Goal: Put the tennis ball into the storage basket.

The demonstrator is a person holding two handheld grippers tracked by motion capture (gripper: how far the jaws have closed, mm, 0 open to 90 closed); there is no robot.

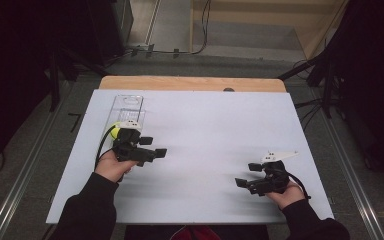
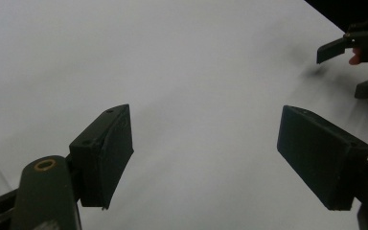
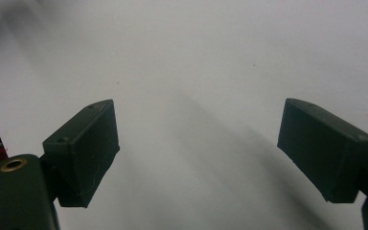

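Forearms in dark sleeves enter at the near table edge. White table sheet [image 1: 205,125] carries a clear plastic container [image 1: 128,111] at far left, a yellow-green object [image 1: 115,132] at its near end. Left gripper [image 1: 152,147] sits just beside that object, jaws spread, nothing between. Right gripper [image 1: 247,175] rests well apart, likewise spread and empty. Judgement: nothing grasped yet; pick-up remains.

The left gripper [image 1: 152,146] hides most of a yellow-green object [image 1: 114,132] at the near end of the clear tray [image 1: 130,102]; what that object is cannot be told.
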